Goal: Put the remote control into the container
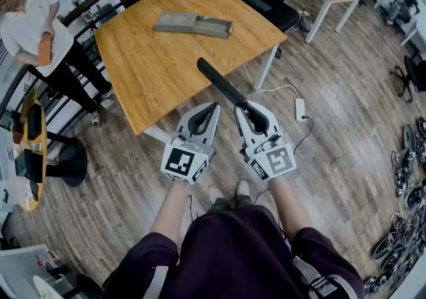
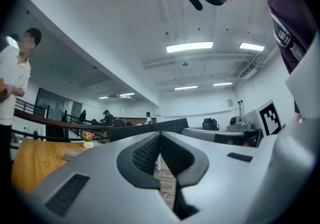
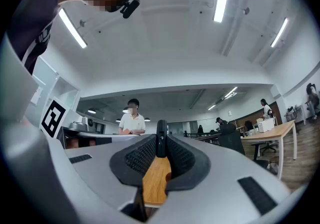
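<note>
Black remote control (image 1: 223,84) clamped in our right gripper (image 1: 249,108).
Next: reach container (image 1: 194,24) at twelve o'clock; left gripper (image 1: 208,110) closed, empty.

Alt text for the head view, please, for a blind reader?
Seen from above, a person's right gripper holds a long black remote control; the left gripper is shut, empty. Ahead, a grey container lies on a wooden table.

remote control (image 1: 216,78): black
container (image 1: 194,23): grey
table (image 1: 153,71): orange-brown wood
my left gripper (image 1: 213,106): grey, black-and-white squares
my right gripper (image 1: 243,110): the same
</note>
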`<state>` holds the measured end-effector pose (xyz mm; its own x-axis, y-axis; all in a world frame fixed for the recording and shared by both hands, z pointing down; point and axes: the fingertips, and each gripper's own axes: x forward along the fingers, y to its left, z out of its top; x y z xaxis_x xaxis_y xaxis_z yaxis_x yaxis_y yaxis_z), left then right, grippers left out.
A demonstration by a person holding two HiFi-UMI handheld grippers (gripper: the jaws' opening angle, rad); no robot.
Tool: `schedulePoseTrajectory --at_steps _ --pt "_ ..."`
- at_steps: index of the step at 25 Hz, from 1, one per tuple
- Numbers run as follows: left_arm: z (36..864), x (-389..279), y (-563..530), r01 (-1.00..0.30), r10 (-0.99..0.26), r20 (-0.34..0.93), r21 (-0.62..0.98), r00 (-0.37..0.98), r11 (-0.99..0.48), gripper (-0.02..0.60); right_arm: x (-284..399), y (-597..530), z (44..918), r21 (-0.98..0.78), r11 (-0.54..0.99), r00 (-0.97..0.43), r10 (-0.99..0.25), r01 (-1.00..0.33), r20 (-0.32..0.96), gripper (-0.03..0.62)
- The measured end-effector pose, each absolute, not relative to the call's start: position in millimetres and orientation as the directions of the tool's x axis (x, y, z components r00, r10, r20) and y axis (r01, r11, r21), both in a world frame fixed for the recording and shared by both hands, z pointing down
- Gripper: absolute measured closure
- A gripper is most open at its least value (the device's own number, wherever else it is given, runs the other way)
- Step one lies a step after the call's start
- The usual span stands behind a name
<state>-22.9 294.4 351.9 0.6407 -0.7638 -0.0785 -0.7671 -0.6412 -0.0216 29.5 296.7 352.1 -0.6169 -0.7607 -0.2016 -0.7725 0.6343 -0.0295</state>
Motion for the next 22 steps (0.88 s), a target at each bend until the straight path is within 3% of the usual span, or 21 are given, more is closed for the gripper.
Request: schedulePoseTrajectory --at_steps 22 --pt "386.0 -18.0 240.5 -0.721 -0.721 -0.086 0.032 0.688 -0.692 0.569 41.4 253.9 377.7 -0.043 0.562 -0.547 -0.817 -0.826 -0.182 0.516"
